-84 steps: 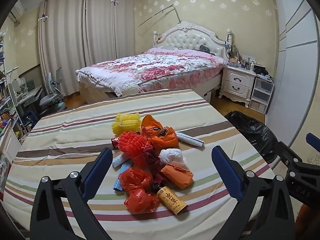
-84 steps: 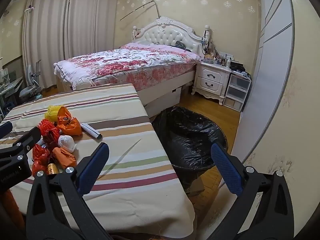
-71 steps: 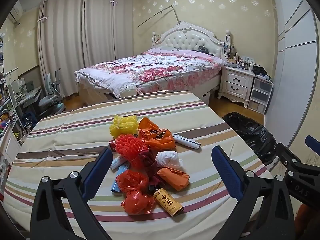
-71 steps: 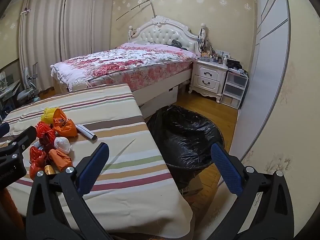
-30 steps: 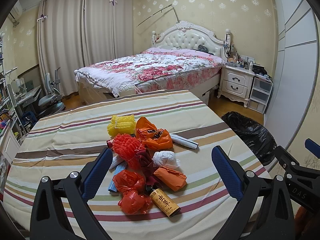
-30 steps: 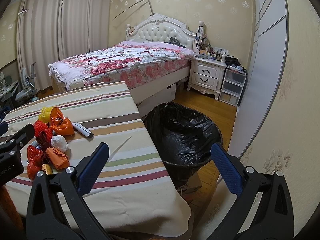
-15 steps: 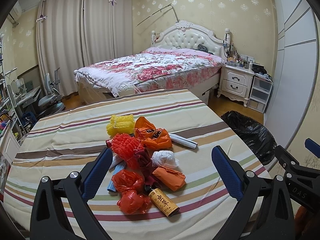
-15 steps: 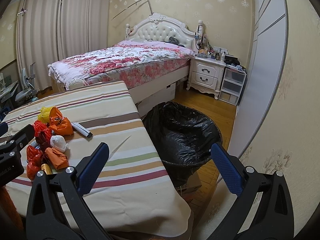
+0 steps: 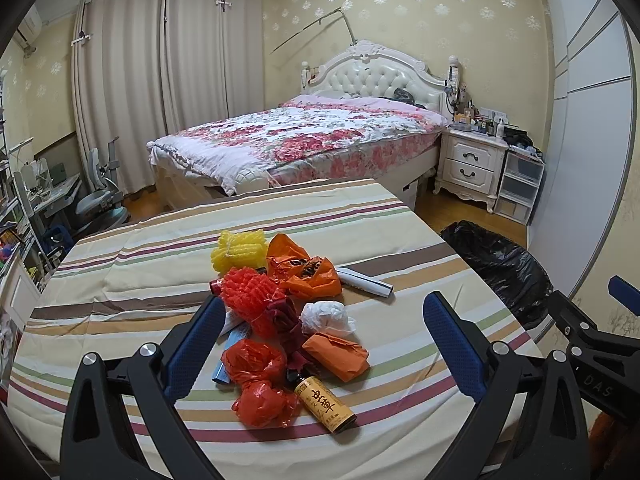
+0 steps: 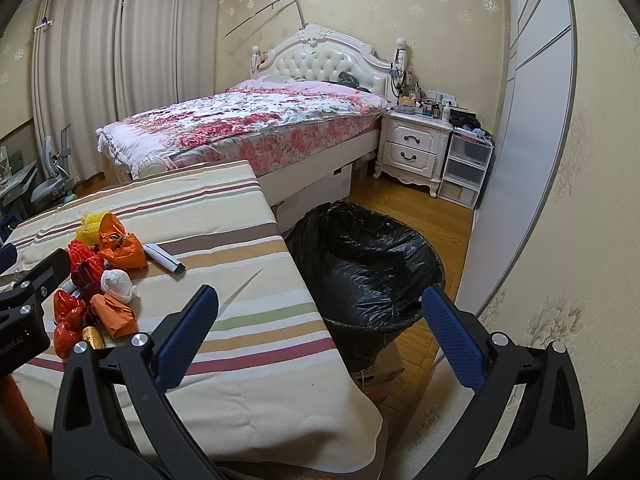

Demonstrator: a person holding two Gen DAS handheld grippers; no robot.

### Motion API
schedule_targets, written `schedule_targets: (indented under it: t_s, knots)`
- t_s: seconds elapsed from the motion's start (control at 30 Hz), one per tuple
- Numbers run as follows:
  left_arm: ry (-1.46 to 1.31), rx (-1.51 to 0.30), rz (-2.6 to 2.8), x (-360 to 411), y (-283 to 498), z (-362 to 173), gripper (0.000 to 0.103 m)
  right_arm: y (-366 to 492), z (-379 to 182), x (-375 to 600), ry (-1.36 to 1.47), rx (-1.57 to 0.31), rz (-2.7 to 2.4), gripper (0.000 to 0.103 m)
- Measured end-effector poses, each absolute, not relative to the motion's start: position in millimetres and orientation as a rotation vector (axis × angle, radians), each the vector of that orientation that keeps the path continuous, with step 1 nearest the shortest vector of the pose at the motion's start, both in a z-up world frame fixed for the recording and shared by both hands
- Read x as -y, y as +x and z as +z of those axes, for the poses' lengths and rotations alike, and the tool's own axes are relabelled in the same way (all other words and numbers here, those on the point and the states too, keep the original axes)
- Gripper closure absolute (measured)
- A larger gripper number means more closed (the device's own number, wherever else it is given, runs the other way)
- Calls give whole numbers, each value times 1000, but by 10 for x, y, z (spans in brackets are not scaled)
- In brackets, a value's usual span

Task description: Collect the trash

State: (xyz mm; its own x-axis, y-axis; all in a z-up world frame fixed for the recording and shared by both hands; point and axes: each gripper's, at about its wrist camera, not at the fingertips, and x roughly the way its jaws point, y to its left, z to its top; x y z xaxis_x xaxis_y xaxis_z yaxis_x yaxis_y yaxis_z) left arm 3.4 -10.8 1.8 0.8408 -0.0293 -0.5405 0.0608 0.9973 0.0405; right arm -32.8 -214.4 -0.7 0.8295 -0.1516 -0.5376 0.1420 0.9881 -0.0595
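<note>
2 tools are hovering over a striped bench [image 9: 140, 264], both with jaws spread wide and gripping nothing. At the left, the left tool [image 9: 324, 344] is framing the trash pile between its blue pads; the pile is lying near the bench's middle. Within it, a yellow foam net [image 9: 239, 249] is sitting at the far side, with a red foam net [image 9: 248, 294] just in front and an orange plastic bag [image 9: 306, 270] beside that. A white crumpled wad [image 9: 326, 318] is resting next to an orange paper packet [image 9: 338, 354], and 2 red plastic bags [image 9: 256, 380] are lying at the near edge, touching a gold-labelled bottle [image 9: 325, 404] on its side. A white rolled tube [image 9: 364, 280] is lying just to the right of the orange plastic bag. Farther right, the right tool [image 10: 320, 328] is pointing past the bench's corner toward a bin lined with a black bag [image 10: 368, 264], which is standing on the wooden floor [image 10: 432, 216] just beside the bench, well apart from the pile. Behind, a bed [image 10: 248, 120] with a floral cover is filling the background, and a white nightstand [image 10: 416, 152] is standing at its right.
</note>
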Motion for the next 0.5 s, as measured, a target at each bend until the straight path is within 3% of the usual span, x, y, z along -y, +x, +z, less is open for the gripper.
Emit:
schedule_targets:
  t_s: [0.5]
  knots:
    - [65,-591,-27,-12,54,-14,6,-358,-94,2161,-14,-595,-125,3]
